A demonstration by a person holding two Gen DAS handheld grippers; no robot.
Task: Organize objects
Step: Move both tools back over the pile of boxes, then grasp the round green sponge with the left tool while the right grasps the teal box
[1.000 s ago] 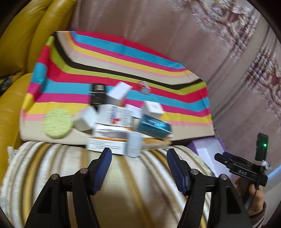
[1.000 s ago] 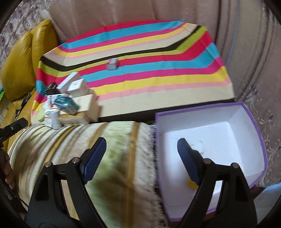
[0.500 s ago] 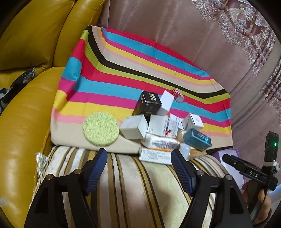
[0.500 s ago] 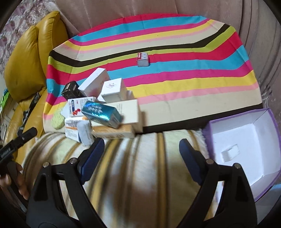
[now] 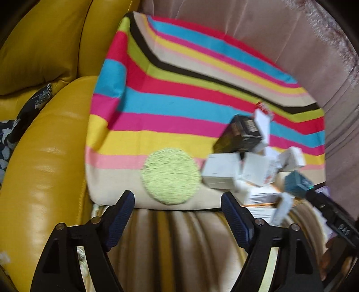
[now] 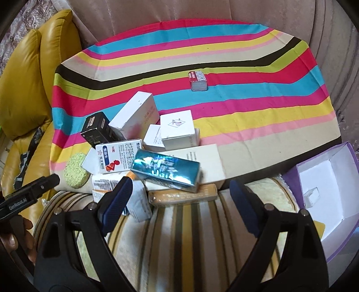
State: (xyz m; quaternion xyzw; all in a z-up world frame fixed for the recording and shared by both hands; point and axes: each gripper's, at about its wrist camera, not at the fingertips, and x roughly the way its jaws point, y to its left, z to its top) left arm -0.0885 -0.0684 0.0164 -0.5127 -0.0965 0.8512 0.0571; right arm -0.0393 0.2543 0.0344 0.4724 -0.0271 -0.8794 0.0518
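Observation:
A pile of small boxes lies on a striped cloth. It holds a shiny teal box, a black box, a red-and-blue printed white box and several white boxes. A small red-and-grey box lies apart, farther back. A round green sponge lies left of the pile. My right gripper is open and empty, just short of the teal box. My left gripper is open and empty, in front of the sponge. The pile shows blurred at the right of the left wrist view, with its black box.
An open purple box with a white inside stands to the right of the pile. A yellow leather sofa borders the cloth on the left. A striped cushion lies under both grippers. A beige curtain hangs behind.
My left gripper has swung left, from facing the pile to facing the green sponge. My right gripper has swung left from the purple box and come close to the pile.

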